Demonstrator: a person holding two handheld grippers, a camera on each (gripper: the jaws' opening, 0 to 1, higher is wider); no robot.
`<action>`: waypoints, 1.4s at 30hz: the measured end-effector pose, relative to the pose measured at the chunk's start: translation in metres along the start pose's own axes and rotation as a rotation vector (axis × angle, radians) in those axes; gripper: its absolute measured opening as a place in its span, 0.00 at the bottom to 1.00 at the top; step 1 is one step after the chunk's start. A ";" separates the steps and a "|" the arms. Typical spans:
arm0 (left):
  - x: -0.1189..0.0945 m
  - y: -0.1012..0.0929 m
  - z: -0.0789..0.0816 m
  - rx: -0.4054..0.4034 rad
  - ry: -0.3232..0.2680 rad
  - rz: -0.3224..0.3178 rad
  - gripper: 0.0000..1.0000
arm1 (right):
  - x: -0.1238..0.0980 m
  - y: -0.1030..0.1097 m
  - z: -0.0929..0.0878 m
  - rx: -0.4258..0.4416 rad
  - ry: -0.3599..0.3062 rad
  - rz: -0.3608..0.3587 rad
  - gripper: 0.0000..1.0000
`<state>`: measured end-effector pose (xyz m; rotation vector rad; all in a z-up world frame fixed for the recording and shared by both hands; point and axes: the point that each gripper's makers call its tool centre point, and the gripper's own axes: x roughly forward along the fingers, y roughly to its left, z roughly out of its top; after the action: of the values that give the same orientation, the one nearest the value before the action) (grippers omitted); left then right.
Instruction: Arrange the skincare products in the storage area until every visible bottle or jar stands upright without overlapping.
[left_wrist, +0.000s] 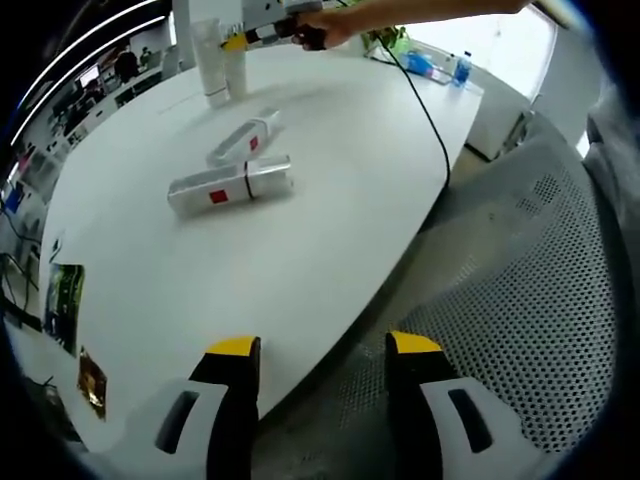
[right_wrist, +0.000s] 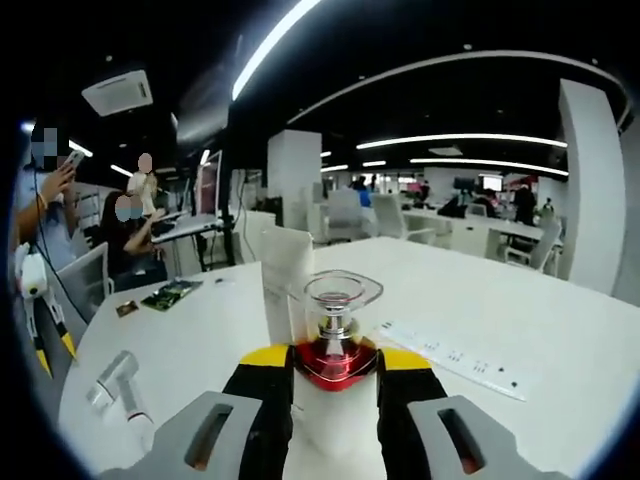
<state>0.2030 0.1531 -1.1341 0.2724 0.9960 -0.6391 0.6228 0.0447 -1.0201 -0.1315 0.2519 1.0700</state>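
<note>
red-shouldered glass bottle (right_wrist: 333, 340) between yellow-tipped jaws

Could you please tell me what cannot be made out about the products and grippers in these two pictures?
- Right gripper view: white bottle, lower body hidden between the right gripper jaws.
- Left gripper view: two lying silver bottles, labels too small to read.
- Left gripper view: upright white tubes, distant, tops cut off.
</note>
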 end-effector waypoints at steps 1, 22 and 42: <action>0.000 0.000 0.000 0.001 0.000 0.000 0.45 | 0.000 -0.001 0.000 0.003 0.002 -0.002 0.27; -0.020 0.005 0.039 -0.221 -0.198 -0.083 0.40 | -0.125 0.068 0.132 0.233 -0.253 -0.069 0.56; -0.058 -0.017 0.105 -0.598 -0.514 -0.402 0.50 | -0.221 0.134 0.318 0.064 -0.486 0.011 0.87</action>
<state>0.2428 0.1099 -1.0282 -0.6083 0.6991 -0.6931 0.4489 -0.0067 -0.6528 0.1880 -0.1512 1.0709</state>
